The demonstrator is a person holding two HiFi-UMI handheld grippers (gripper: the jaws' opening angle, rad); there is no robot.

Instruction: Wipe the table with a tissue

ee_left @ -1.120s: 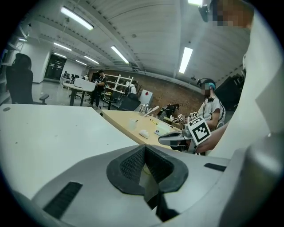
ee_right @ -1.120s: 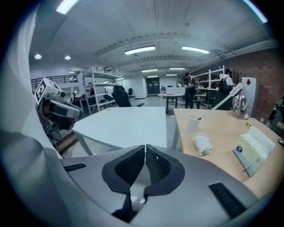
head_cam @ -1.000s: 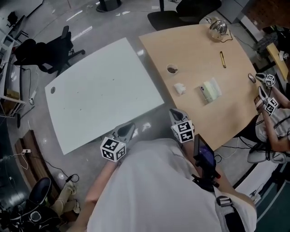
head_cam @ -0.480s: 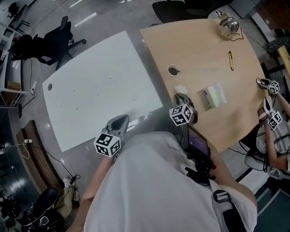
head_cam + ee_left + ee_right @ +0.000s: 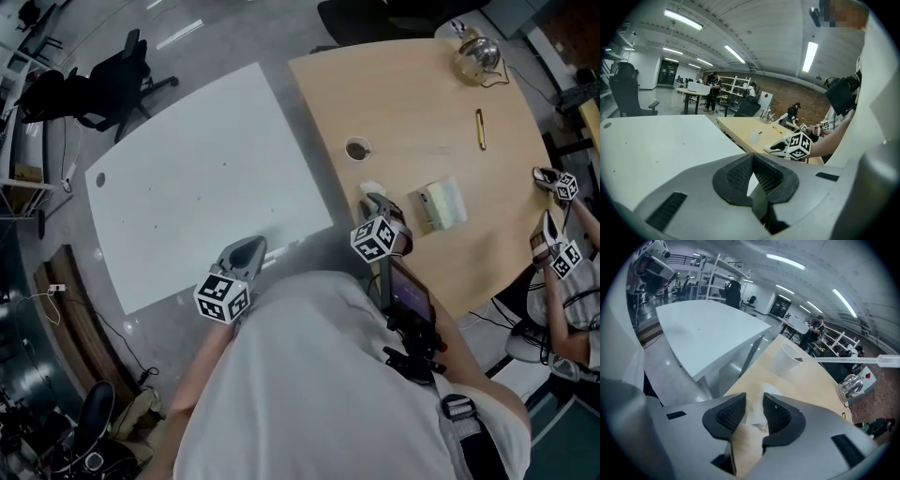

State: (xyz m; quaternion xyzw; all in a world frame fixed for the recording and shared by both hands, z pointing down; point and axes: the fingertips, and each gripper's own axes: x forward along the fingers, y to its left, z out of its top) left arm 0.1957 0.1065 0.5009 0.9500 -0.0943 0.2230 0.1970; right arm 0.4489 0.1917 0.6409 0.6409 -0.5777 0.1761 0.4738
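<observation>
A small crumpled white tissue [image 5: 371,188] lies near the front edge of the wooden table [image 5: 422,94]. My right gripper [image 5: 377,202] points down right at the tissue. In the right gripper view its jaws have just been opening. They stand apart, with the tissue [image 5: 758,420] in the gap, and the pads do not press on it. My left gripper [image 5: 247,247] hovers over the front edge of the white table [image 5: 206,178]. In the left gripper view its pads [image 5: 740,174] meet at the tips, with nothing between them.
On the wooden table stand a paper cup [image 5: 357,148], a tissue pack [image 5: 441,202], a yellow pen [image 5: 481,128] and a glass kettle [image 5: 473,54]. Another person with grippers [image 5: 560,253] sits at its right edge. Office chairs [image 5: 103,89] stand beyond the white table.
My right gripper has moved forward and down from the table's front edge to the crumpled tissue, rolling as it went. My left gripper has shifted a little to the left.
</observation>
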